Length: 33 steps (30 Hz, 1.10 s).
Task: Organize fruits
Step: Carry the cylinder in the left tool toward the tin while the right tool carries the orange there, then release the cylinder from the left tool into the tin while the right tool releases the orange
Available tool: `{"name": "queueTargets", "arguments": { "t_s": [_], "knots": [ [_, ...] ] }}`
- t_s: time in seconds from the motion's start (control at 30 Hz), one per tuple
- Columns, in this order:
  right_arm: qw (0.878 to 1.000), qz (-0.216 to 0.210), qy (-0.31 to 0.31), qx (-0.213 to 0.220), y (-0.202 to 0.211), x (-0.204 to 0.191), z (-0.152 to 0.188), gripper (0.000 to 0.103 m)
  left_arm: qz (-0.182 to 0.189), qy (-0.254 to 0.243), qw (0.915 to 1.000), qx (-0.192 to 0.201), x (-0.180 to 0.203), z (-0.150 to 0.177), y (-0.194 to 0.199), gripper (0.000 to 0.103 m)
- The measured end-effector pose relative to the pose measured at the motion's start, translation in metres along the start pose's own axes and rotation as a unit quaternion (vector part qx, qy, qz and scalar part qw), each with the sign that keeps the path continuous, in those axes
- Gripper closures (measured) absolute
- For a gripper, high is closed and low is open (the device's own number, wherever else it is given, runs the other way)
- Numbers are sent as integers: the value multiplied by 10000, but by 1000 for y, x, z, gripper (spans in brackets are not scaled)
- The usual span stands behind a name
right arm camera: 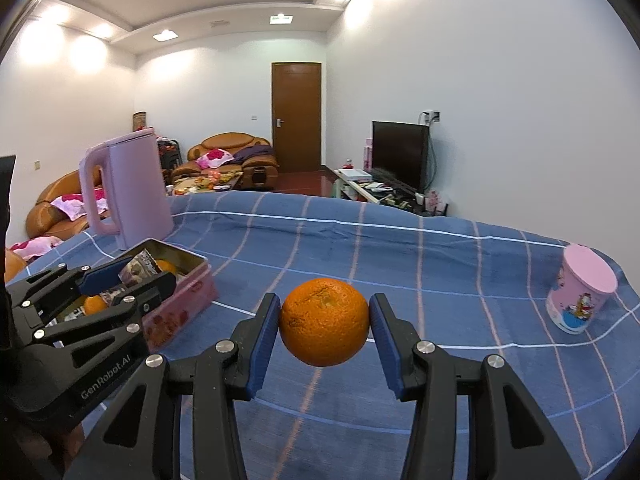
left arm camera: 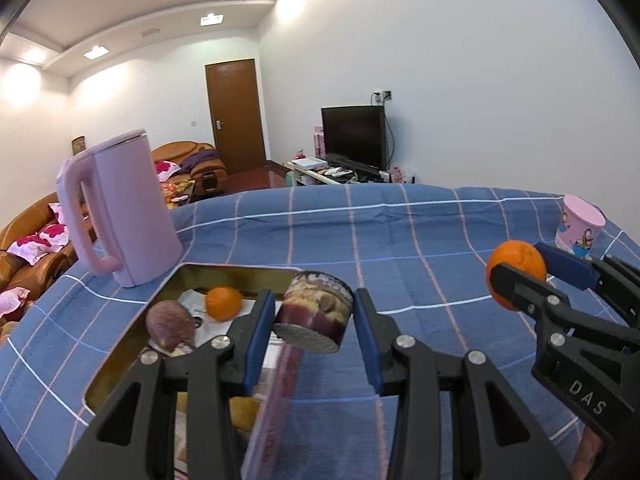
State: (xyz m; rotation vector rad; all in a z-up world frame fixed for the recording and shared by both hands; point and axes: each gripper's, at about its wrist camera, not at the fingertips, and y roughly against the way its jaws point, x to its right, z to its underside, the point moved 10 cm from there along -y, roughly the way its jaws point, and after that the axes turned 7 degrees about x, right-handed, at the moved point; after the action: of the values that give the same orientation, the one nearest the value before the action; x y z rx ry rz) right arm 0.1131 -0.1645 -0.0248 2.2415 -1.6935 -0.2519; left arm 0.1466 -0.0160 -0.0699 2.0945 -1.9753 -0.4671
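Fruit is being carried in both our hands: our right tongs (right arm camera: 324,326) are clenching an orange (right arm camera: 324,322) between their blue pads, holding it clear above the blue checked cloth (right arm camera: 400,248) that is covering the counter. Our left tongs (left arm camera: 314,320) are gripping a small round tin (left arm camera: 316,312) with a printed wrapper, tilting it so its grey base is facing us, right over the near edge of an open metal box (left arm camera: 120,360). Inside that box a second, smaller orange (left arm camera: 224,303) is lying beside a brownish-purple fruit (left arm camera: 170,325), both resting on printed paper. From the right wrist view the box is showing pink patterned sides. A pink jug (left arm camera: 120,212) is standing upright just behind the box, and a pink cartoon cup (right arm camera: 580,290) is sitting well apart at the far right of the cloth.
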Motion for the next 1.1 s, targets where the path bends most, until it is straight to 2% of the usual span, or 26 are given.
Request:
{"name": "queueTargets", "arguments": {
  "t_s": [0.57, 1.1],
  "knots": [
    [9981, -525, 335, 4, -22, -69, -16, 55, -467, 305, 9982, -216, -74, 8, -10, 61],
    [9953, -866, 422, -46, -44, -115, -23, 55, -656, 301, 9965, -420, -111, 13, -24, 61]
  ]
}}
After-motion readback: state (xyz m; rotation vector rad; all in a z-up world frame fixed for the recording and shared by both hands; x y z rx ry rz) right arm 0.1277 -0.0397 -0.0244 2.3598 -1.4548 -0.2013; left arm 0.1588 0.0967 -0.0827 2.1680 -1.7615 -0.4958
